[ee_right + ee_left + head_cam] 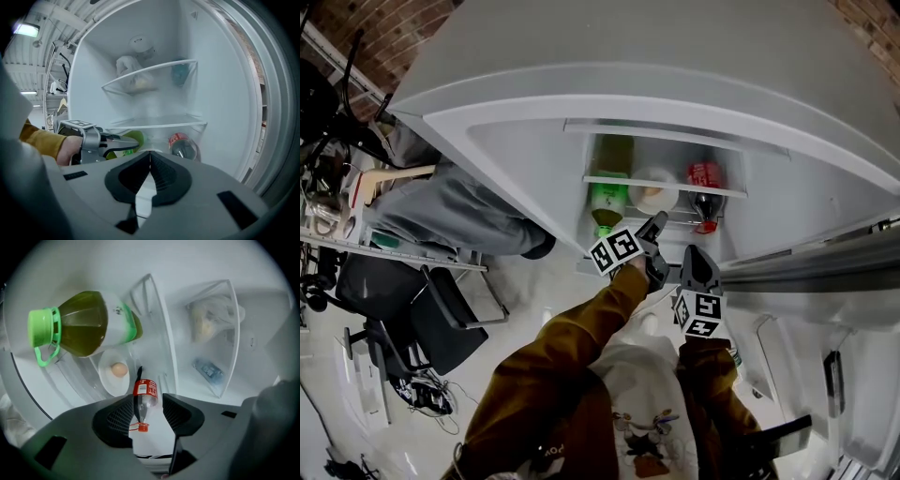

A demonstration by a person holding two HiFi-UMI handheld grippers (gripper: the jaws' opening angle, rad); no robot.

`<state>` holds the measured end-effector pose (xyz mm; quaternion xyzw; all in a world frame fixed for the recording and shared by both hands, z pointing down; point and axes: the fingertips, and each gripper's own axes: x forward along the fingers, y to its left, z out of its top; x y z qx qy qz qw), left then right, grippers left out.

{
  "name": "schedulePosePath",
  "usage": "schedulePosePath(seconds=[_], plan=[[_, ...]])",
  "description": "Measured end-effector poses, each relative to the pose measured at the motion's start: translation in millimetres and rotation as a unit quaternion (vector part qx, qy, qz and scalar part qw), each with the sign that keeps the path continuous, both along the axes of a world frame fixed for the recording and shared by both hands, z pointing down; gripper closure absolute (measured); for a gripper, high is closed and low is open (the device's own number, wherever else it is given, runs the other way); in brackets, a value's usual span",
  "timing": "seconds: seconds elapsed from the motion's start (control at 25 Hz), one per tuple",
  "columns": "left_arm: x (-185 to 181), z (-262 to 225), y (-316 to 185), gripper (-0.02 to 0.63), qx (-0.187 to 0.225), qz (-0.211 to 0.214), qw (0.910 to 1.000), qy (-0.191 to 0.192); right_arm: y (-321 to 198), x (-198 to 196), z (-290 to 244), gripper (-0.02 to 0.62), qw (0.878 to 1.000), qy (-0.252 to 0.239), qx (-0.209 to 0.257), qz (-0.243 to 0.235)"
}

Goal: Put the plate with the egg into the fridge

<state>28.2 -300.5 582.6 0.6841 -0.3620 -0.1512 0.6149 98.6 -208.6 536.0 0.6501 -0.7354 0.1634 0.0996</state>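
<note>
Two grippers at the fridge [220,93] mouth, neither holding anything. Your left gripper [149,411] has its jaws apart and empty; the cola bottle [143,397] only lines up with the gap from further in. The plate [107,380] with the egg [119,369] sits flat inside, just ahead of that gripper, tucked between the cola and the green-capped bottle [89,324], so the egg shouldn't roll. Looks placed. Your right gripper [150,157] is closed on nothing, parked beside the left, out of the way.
</note>
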Motion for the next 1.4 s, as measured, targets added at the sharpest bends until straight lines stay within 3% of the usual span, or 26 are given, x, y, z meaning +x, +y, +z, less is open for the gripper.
schedulePosePath(seconds=[0.2,0.4,0.56,0.84,1.12,1.28,1.4], plan=[[-1.8,-31.2,13.9,0.502,0.066,0.029,0.9965,-0.044,3.3,6.7,-2.4,0.589,1.000,-0.002,0.004,0.009],[-6.1,-57.6,27.5,0.563,0.141,0.051,0.9802,-0.129,3.9,8.3,-10.1,0.589,1.000,-0.010,0.013,0.014],[-8.8,-78.2,37.5,0.590,0.205,0.073,0.9590,-0.181,5.2,5.8,-22.5,0.589,1.000,-0.012,0.021,0.009],[-10.5,-112.8,63.4,0.598,0.313,0.115,0.9060,-0.261,8.3,-6.1,-50.4,0.590,0.999,-0.006,0.044,-0.014],[-17.4,-130.8,92.8,0.598,0.368,0.138,0.8633,-0.317,18.9,-13.9,-76.7,0.589,0.998,-0.008,0.063,-0.030],[-26.3,-135.4,107.8,0.598,0.375,0.144,0.8535,-0.332,27.1,-17.2,-84.8,0.589,0.997,-0.007,0.065,-0.036],[-35.8,-134.8,114.9,0.598,0.368,0.141,0.8546,-0.338,33.5,-23.3,-87.6,0.589,0.997,-0.003,0.064,-0.043]])
